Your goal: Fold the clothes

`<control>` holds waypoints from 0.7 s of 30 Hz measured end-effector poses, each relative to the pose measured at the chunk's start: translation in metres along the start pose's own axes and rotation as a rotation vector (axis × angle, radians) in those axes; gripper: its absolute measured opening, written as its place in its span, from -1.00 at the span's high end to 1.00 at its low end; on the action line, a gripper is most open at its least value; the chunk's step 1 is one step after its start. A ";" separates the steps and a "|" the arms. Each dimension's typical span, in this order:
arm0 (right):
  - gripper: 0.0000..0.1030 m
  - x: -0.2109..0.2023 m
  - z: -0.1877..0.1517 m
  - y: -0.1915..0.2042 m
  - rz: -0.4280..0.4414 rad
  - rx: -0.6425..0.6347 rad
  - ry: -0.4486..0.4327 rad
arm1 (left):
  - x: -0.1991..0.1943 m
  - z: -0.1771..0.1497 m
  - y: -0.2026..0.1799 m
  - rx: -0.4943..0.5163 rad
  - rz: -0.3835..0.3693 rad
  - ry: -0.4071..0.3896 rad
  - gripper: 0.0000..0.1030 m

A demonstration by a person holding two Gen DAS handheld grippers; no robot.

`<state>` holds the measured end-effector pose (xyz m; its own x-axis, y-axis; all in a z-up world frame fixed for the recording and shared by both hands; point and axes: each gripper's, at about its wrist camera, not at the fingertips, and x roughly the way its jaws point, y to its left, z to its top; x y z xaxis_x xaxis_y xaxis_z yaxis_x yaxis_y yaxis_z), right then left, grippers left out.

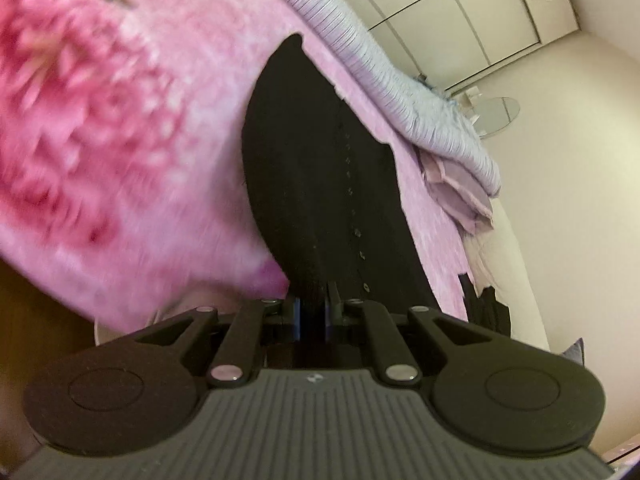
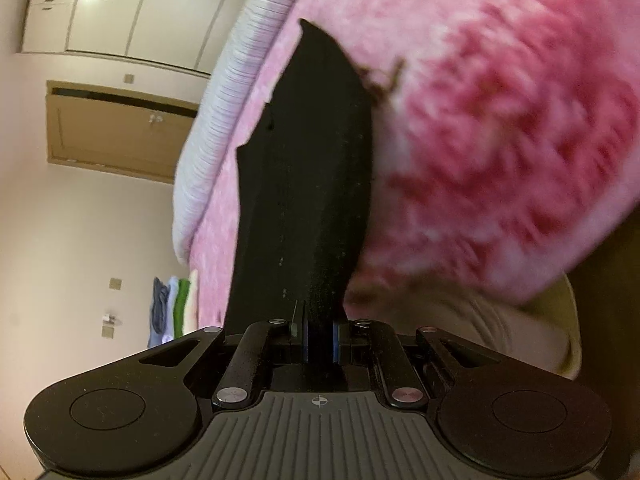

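**Black garment pinched at both tools, lifted off the bed**

The main risk I saw was the cloth slipping. My left tool (image 1: 313, 312) and my right tool (image 2: 320, 338) were each clenched on only a thin edge of the black garment (image 1: 320, 168), and in each view the fabric ran taut from the pads back toward the bed. A hard pull, or my two hands drifting apart, could have dragged an edge out of the pads, and the fold would have come out crooked. Pulling unevenly could also have skewed the garment, since a row of small buttons (image 1: 356, 216) ran along its length and that stiffer strip might not have creased where I wanted. The pink floral blanket (image 1: 100, 128) under it was plush, so in my judgement the far end could have snagged or carried the blanket along. A striped grey-white cover (image 1: 420, 92) lay bunched along the blanket's far edge, near enough to catch a corner.

The garment stretched straight ahead of each tool, its near edge between the pads and its far end resting on the blanket. In the right wrist view the black cloth (image 2: 308, 168) rose from the tool toward the bed in one narrow band.
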<state>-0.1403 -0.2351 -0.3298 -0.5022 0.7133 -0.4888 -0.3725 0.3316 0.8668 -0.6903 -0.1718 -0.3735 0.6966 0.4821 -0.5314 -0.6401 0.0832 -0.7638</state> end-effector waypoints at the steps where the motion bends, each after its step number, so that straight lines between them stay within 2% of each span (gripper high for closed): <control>1: 0.83 -0.003 -0.004 -0.003 -0.004 0.009 0.003 | -0.001 -0.001 0.001 -0.006 0.001 0.003 0.87; 3: 0.83 -0.007 -0.007 -0.003 -0.002 0.011 0.005 | -0.003 0.000 -0.001 -0.017 -0.003 0.001 0.87; 6: 0.83 -0.014 -0.003 0.010 0.018 -0.027 -0.002 | -0.007 0.013 -0.012 -0.021 -0.051 -0.027 0.87; 11: 0.81 -0.010 0.027 0.045 0.072 -0.106 -0.026 | -0.003 0.047 -0.038 -0.007 -0.129 -0.070 0.86; 17: 0.80 0.022 0.098 0.097 0.125 -0.178 -0.080 | 0.043 0.131 -0.067 0.043 -0.153 -0.121 0.84; 20: 0.79 0.059 0.143 0.119 0.093 -0.209 -0.117 | 0.092 0.181 -0.074 0.063 -0.108 -0.134 0.75; 21: 0.70 0.074 0.159 0.126 0.074 -0.220 -0.129 | 0.109 0.196 -0.074 0.059 -0.092 -0.135 0.66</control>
<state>-0.1004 -0.0424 -0.2411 -0.4360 0.8082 -0.3959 -0.5061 0.1436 0.8505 -0.6304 0.0454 -0.3032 0.7060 0.5821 -0.4033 -0.5965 0.1819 -0.7817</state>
